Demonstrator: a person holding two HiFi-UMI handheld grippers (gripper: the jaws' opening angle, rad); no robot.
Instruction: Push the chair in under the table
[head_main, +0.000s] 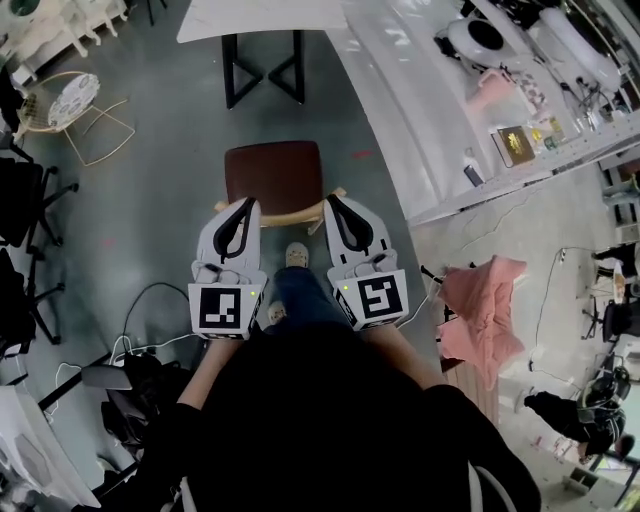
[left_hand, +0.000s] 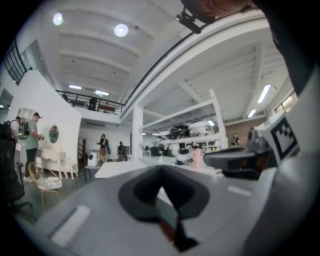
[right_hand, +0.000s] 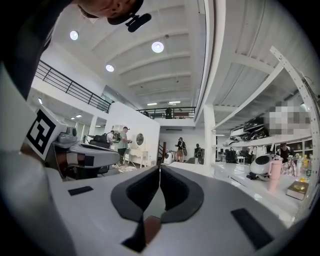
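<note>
The chair (head_main: 272, 172) has a brown seat and a curved wooden backrest (head_main: 283, 214); it stands on the grey floor in front of me, short of the white table (head_main: 262, 14) with black legs. In the head view my left gripper (head_main: 245, 204) and right gripper (head_main: 333, 201) are held side by side and level. Their tips are over the two ends of the backrest; I cannot tell whether they touch it. Both are shut with nothing between the jaws. The left gripper view shows its jaws (left_hand: 161, 171) shut and the table top (left_hand: 122, 168) beyond. The right gripper (right_hand: 160, 168) looks the same way.
A long white bench (head_main: 400, 110) with bottles and boxes runs along the right. A wire chair (head_main: 72, 108) and black office chairs (head_main: 22, 205) stand at the left. Pink cloth (head_main: 487, 305) lies at my right, cables (head_main: 140, 345) at my left. People stand far off.
</note>
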